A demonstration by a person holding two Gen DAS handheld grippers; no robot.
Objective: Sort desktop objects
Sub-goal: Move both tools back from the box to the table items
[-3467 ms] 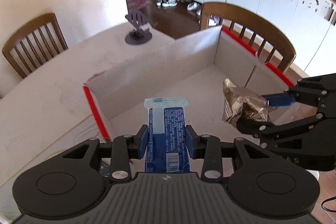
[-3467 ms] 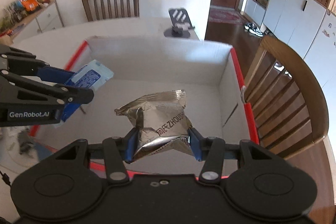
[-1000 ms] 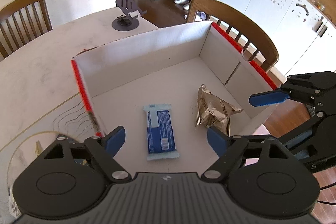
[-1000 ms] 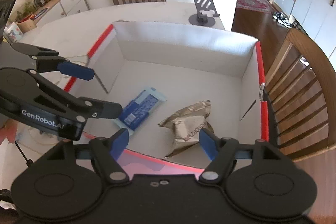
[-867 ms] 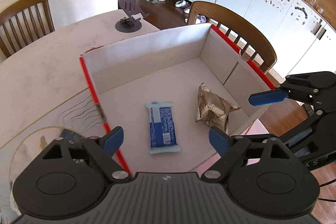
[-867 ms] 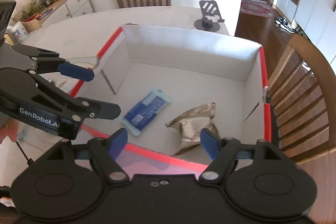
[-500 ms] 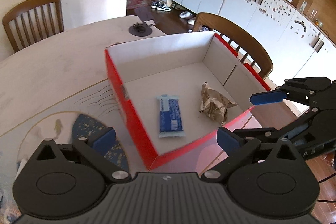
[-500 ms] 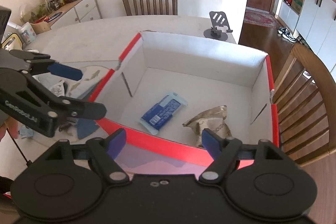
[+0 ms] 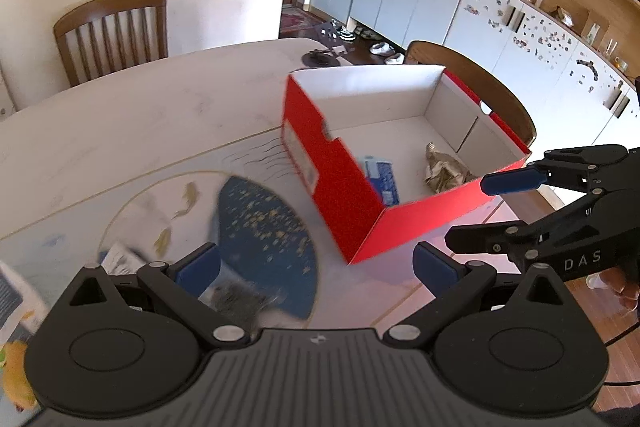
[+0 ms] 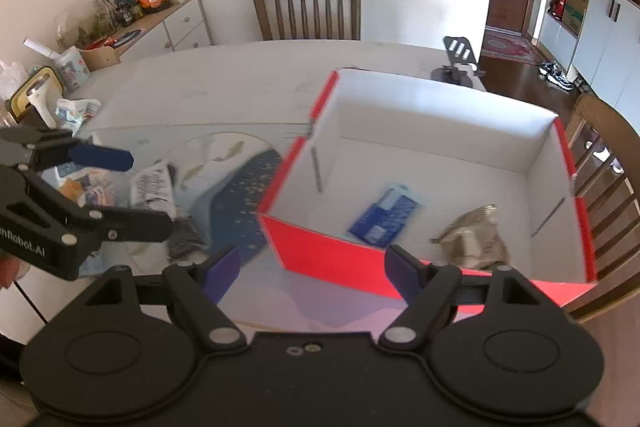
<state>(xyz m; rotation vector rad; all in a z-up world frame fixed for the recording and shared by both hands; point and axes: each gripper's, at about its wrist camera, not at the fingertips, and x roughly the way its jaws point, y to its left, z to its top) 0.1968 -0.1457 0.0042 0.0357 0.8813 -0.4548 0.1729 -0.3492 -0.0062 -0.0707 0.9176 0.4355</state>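
The red cardboard box (image 10: 340,259) stands ahead of both jaws and a little to their right, open side up. On its white floor lie the blue snack packet (image 10: 386,217) and, just beside it, the crumpled silver packet (image 10: 476,241).

The left gripper (image 9: 316,263) and the right gripper (image 10: 314,269) are both wide open and hold nothing.

The next pick is probably among the blurred wrappers (image 10: 154,189) on the table mat (image 9: 260,223), ahead and to the left of the right jaws. Better to slow down, choose one wrapper and close across its narrow side.

In the right wrist view the long axis of the blue packet runs diagonally, with the pale end toward the far right.
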